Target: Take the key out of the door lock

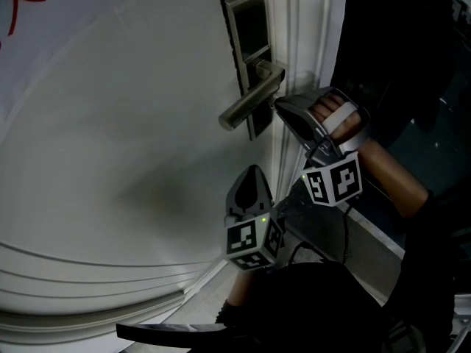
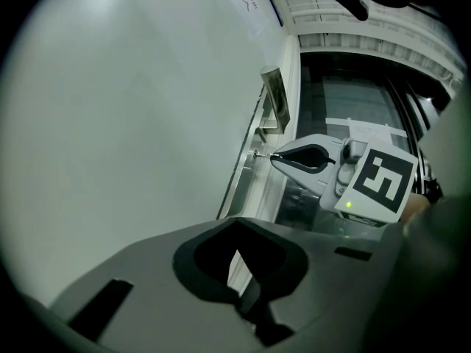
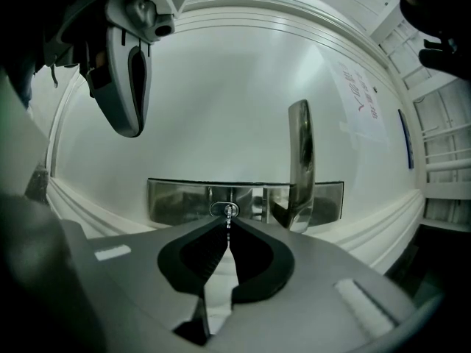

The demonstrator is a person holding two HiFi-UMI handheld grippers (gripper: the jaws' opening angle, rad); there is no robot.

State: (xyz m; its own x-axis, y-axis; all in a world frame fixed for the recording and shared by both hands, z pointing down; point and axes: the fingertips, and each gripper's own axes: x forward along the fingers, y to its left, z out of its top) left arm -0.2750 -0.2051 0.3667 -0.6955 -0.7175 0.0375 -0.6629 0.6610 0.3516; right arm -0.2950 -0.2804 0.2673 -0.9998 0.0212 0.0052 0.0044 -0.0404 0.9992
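Observation:
A white door carries a dark metal lock plate (image 1: 249, 28) with a lever handle (image 1: 246, 107). In the right gripper view the small key (image 3: 229, 215) sticks out of the keyhole (image 3: 223, 209) in the lock plate (image 3: 176, 201), left of the handle (image 3: 299, 160). My right gripper (image 3: 228, 225) is shut on the key, its tips pressed against the keyhole. In the head view the right gripper (image 1: 278, 107) touches the plate under the handle and hides the key. My left gripper (image 1: 252, 169) hangs below, shut and empty, pointing up along the door.
The door's edge and frame (image 1: 309, 43) run just right of the lock, with a dark glass panel (image 1: 412, 65) beyond. A sheet with red print (image 1: 29, 13) is stuck on the door at upper left. Moulded trim (image 1: 88, 285) crosses the door's lower part.

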